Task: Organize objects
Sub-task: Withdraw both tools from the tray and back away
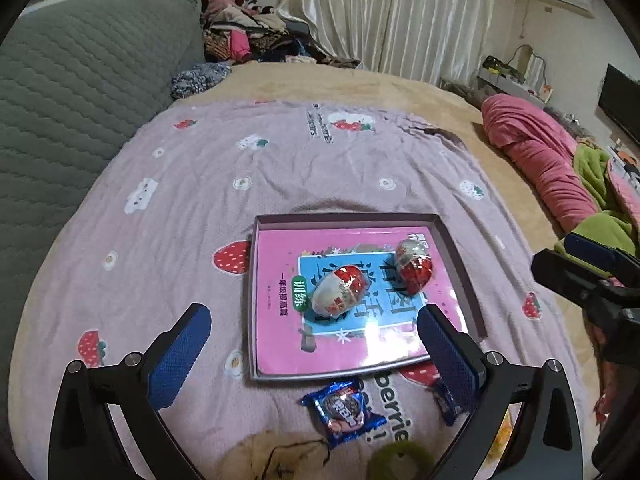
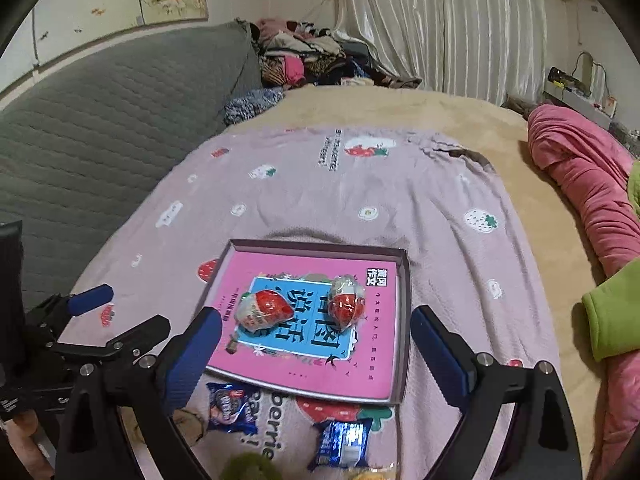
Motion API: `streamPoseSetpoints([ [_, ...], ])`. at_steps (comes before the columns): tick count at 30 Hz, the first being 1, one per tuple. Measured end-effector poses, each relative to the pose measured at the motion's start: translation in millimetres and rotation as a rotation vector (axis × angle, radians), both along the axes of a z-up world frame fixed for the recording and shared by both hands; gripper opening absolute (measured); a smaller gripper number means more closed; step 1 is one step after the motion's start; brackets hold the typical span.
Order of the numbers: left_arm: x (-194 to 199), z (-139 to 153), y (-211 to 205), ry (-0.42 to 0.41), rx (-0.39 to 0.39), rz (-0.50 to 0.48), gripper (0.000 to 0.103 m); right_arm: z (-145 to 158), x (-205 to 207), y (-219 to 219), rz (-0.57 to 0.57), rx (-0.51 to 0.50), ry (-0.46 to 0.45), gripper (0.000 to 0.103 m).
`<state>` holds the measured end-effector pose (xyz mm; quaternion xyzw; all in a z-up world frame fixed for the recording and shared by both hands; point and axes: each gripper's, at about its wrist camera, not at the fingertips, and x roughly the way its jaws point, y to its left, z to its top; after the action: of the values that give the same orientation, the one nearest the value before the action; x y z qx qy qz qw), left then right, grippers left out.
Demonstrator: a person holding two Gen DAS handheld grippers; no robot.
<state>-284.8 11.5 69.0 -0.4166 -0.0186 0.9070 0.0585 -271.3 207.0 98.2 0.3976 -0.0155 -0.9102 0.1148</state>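
A shallow grey box (image 1: 460, 264) (image 2: 404, 320) lies on the pink strawberry blanket and holds a pink book (image 1: 280, 336) (image 2: 304, 364). Two red and white wrapped eggs rest on the book, one to the left (image 1: 340, 289) (image 2: 264, 309) and one to the right (image 1: 415, 266) (image 2: 346, 301). Two blue snack packets lie in front of the box, the left one (image 1: 344, 410) (image 2: 230, 406) and the right one (image 1: 446, 400) (image 2: 343, 442). My left gripper (image 1: 314, 354) is open and empty above the box's near edge. My right gripper (image 2: 316, 364) is open and empty above the book.
A grey quilted headboard (image 1: 80, 100) stands to the left. A pink bolster (image 1: 532, 152) (image 2: 580, 172) and green cloth (image 2: 612, 312) lie at the right. Clothes (image 1: 248, 36) are piled at the back. A green fuzzy thing (image 1: 400, 460) and a beige one (image 1: 276, 456) lie nearest.
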Motion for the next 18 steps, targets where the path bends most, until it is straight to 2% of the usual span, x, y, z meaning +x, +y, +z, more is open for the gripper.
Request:
streamPoseSetpoints([
  [10, 47.2, 24.0, -9.4, 0.038, -0.011, 0.014, 0.103, 33.8, 59.6, -0.1, 0.030, -0.010, 0.071, 0.098],
  [18, 80.6, 33.7, -17.7, 0.049, -0.012, 0.018, 0.103, 42.4, 100.6, -7.2, 0.058, -0.005, 0.089, 0.098],
])
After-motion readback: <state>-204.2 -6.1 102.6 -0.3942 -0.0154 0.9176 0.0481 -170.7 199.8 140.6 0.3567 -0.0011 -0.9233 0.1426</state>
